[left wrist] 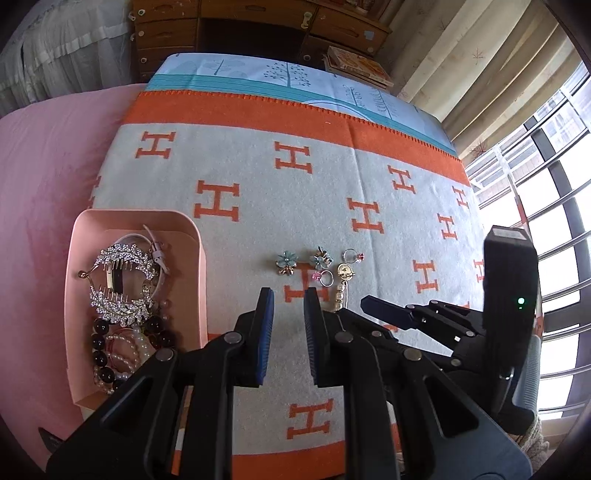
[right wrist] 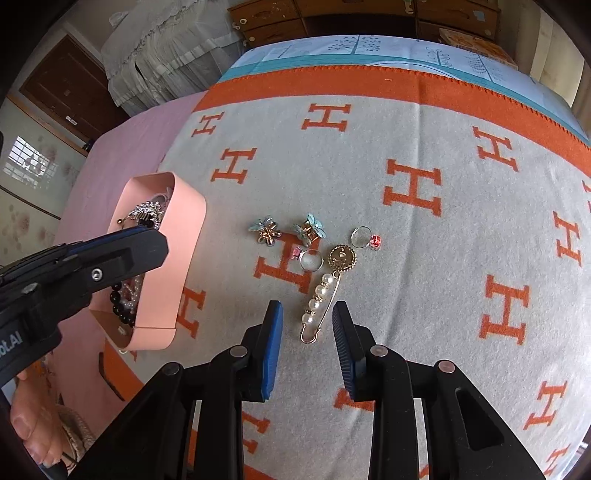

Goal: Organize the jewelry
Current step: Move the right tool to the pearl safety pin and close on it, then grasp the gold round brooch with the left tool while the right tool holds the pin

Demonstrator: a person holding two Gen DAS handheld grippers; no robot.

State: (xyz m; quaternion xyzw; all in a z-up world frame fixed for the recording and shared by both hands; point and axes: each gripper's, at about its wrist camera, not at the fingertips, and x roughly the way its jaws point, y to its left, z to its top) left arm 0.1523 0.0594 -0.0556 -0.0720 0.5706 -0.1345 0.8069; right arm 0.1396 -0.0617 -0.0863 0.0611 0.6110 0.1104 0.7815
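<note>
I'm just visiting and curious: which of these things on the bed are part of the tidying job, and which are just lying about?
Part of the job:
- pink tray, already holding jewelry
- two flower earrings
- two rings
- pearl pin
- right gripper, open near the pin
- left gripper, open

Just lying about:
- blanket
- books
- drawers
- curtains

Left wrist view looks down low over the blanket [left wrist: 332, 177] toward its far orange edge; right wrist view sits just beside, angled likewise. Both share the pink tray [left wrist: 192, 236] and pearl pin [right wrist: 319, 302].
</note>
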